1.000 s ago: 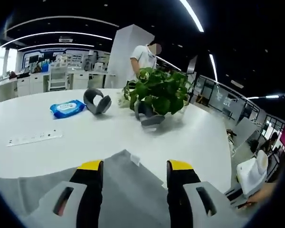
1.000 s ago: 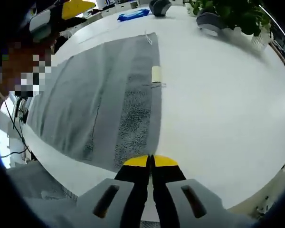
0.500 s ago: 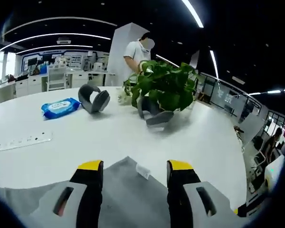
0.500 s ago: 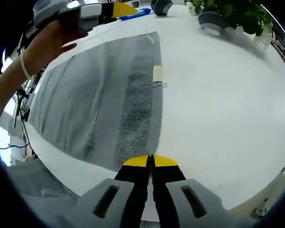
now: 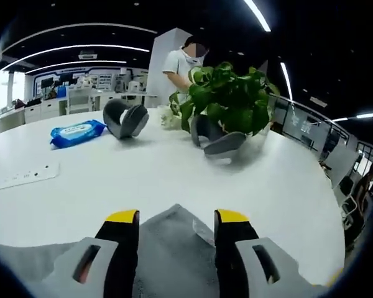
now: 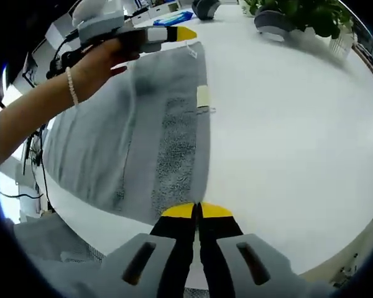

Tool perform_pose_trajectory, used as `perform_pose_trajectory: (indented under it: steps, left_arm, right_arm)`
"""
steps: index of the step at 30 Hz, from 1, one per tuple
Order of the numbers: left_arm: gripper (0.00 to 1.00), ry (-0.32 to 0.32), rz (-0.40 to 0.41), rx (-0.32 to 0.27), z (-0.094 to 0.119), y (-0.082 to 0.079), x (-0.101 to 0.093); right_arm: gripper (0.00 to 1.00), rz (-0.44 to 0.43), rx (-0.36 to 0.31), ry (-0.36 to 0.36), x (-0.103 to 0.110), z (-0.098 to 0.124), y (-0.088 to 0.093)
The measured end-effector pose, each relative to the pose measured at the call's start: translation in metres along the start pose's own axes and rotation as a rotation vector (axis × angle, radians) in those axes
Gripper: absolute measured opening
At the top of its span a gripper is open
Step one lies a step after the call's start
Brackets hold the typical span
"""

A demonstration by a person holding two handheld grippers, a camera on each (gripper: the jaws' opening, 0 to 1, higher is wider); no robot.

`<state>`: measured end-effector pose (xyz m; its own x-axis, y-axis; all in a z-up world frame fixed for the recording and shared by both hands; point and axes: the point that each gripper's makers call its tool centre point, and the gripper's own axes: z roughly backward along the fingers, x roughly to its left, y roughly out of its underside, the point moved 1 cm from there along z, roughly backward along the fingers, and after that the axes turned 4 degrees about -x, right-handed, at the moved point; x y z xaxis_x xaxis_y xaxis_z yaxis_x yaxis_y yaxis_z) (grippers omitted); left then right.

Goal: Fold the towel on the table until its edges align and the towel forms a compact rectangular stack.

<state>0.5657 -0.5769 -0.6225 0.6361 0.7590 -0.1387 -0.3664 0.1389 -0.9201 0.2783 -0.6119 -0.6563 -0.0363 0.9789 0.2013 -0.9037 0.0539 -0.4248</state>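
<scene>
A grey towel [image 6: 143,136] lies spread flat on the white table [image 6: 286,124], with a pale label [image 6: 203,96] on its right edge. My right gripper [image 6: 196,211] is shut on the towel's near corner. A hand [image 6: 96,62] holds my left gripper [image 6: 185,33] low over the towel's far corner. In the left gripper view that far corner of the towel [image 5: 174,233] lies between the jaws of my left gripper [image 5: 177,217], which stand open and apart from the cloth.
Past the towel lie a blue wipes pack [image 5: 76,131], two grey curved cushions [image 5: 125,118] [image 5: 214,138], a potted plant [image 5: 233,99] and a white power strip [image 5: 22,177]. A person [image 5: 185,62] stands behind the table. The table's edge runs close to my right gripper.
My left gripper has travelled along the towel to its far corner, and the corner now sits between its open jaws. My right gripper has stayed shut at the near corner.
</scene>
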Motion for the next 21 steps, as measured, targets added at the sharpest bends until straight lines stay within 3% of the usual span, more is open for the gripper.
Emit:
perform_pose_trajectory:
  steps: [7, 11, 12, 16, 19, 21]
  left_arm:
    - [0.44, -0.004, -0.051, 0.008, -0.011, 0.011, 0.002]
    - [0.35, 0.004, -0.063, 0.036, -0.014, 0.021, 0.001]
    - [0.34, -0.002, -0.093, 0.014, -0.014, 0.017, 0.002]
    - [0.31, 0.000, -0.143, 0.014, -0.014, 0.018, 0.001]
    - [0.18, -0.001, -0.132, 0.006, -0.016, 0.018, 0.003]
    - [0.15, -0.015, -0.135, 0.001, -0.017, 0.018, 0.009]
  right_arm:
    - [0.00, -0.029, -0.018, 0.005, 0.000, 0.000, 0.000]
    - [0.00, -0.022, -0.008, 0.003, 0.000, 0.000, 0.000]
    - [0.00, -0.025, -0.007, 0.001, 0.000, 0.000, 0.000]
    - [0.00, -0.037, -0.012, -0.003, -0.001, 0.000, 0.000]
    - [0.00, -0.036, -0.009, -0.002, 0.000, 0.000, 0.000]
    - [0.00, -0.035, -0.007, -0.002, -0.001, 0.000, 0.000]
